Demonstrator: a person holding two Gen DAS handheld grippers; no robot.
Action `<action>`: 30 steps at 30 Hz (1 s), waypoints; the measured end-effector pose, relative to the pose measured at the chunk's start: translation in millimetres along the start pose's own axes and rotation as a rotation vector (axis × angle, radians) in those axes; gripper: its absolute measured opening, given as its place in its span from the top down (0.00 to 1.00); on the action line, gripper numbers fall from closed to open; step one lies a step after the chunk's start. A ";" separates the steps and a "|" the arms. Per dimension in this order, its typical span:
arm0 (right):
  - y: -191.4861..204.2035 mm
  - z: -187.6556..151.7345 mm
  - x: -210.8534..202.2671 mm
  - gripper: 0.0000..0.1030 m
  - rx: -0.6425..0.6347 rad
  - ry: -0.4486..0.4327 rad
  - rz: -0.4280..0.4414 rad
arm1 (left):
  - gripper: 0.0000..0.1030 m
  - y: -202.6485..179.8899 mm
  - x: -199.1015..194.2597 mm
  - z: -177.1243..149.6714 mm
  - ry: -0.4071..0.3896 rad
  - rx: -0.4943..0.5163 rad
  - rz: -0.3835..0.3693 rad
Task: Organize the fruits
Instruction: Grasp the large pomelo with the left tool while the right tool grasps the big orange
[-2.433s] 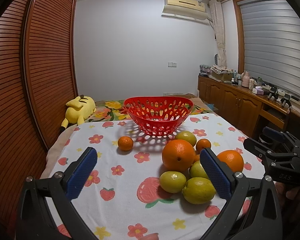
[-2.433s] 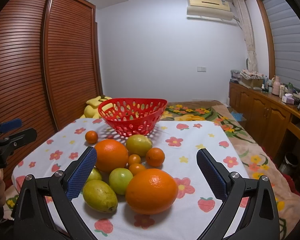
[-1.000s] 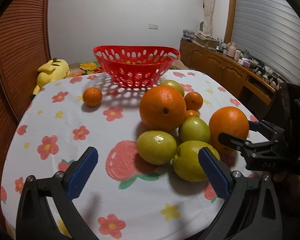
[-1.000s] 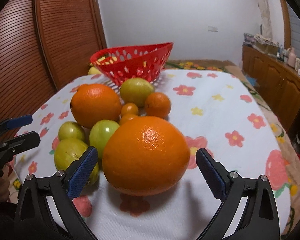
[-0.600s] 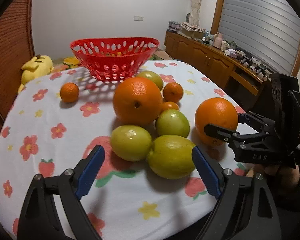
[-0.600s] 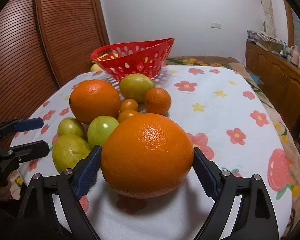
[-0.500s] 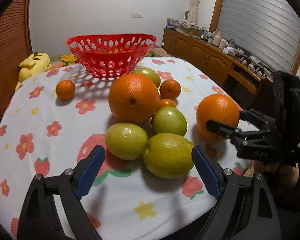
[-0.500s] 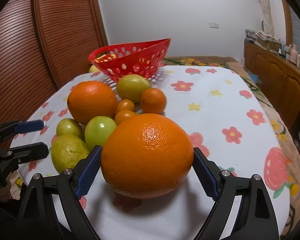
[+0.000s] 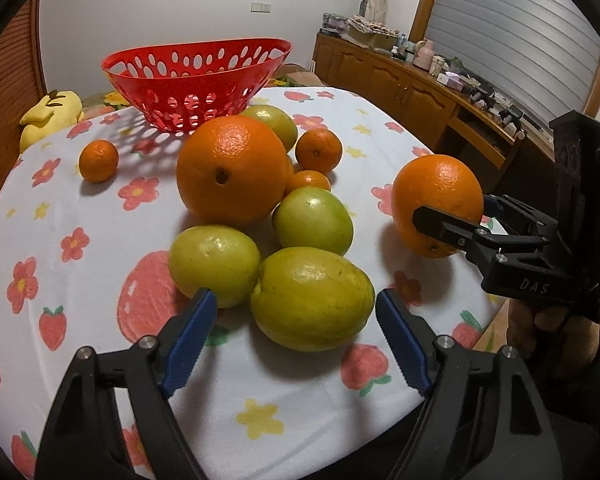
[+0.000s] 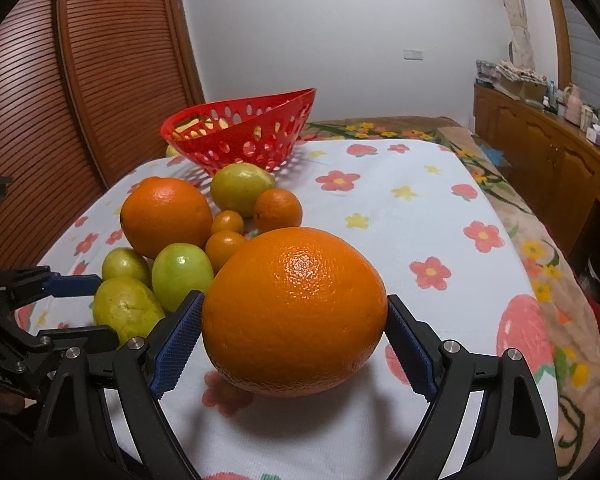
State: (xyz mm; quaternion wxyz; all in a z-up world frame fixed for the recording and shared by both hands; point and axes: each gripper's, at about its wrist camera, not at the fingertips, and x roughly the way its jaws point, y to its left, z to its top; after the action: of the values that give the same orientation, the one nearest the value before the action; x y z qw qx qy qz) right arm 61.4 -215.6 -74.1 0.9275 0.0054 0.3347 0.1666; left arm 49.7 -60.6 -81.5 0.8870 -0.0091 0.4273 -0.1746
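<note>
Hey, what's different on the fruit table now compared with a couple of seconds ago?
Both grippers came in low from a view over the table to the fruit. The right gripper closed on the big orange and now grips it. The left gripper has just been closing around the nearest green fruit, pads not yet touching. The red basket, the other fruit and the floral cloth stayed put.

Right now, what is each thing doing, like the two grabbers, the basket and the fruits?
right gripper: shut on the big orange.
big orange: clamped between both pads.
left gripper: open; jaws have just been closing around the green fruit, not pressing it.
green fruit: lying on the tablecloth, not gripped.
red basket: upright, contents unclear.
second orange: loose on the tablecloth.
</note>
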 end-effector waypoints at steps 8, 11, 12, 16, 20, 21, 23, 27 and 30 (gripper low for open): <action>0.5 -1.8 0.1 0.13 -0.003 0.007 -0.003 | 0.38 -4.2 -1.9 -4.7 0.000 0.009 -0.021; 0.8 -2.2 0.9 0.13 -0.007 0.010 -0.003 | 0.37 -5.5 0.3 -5.6 0.015 0.005 -0.035; 0.6 -2.1 0.4 0.13 -0.006 0.010 -0.003 | 0.36 -4.9 2.5 -5.7 0.023 -0.002 -0.041; -0.2 -2.3 -0.4 0.13 -0.003 0.006 -0.004 | 0.33 -7.0 11.2 -4.8 0.051 -0.016 -0.037; -2.4 -3.5 -0.8 0.13 0.001 0.006 -0.008 | 0.32 -8.4 17.7 -4.8 0.064 -0.018 -0.032; -3.2 -4.1 -0.8 0.13 0.003 0.007 -0.009 | 0.32 -8.1 18.3 -4.6 0.063 -0.018 -0.031; -4.8 -5.5 -0.6 0.13 0.005 0.010 -0.010 | 0.32 -6.8 18.2 -5.6 0.057 -0.023 -0.032; -5.7 -7.2 0.3 0.13 0.007 0.010 -0.009 | 0.34 -7.5 15.9 -7.4 0.046 -0.017 -0.033; -5.6 -7.3 -0.2 0.13 0.000 0.010 -0.010 | 0.34 -8.1 7.2 -9.3 0.026 -0.011 -0.038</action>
State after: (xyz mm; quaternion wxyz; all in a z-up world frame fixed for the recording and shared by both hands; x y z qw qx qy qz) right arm 58.5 -221.8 -80.4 0.9266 0.0031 0.3395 0.1620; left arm 44.3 -69.3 -91.5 0.8779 -0.0196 0.4395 -0.1891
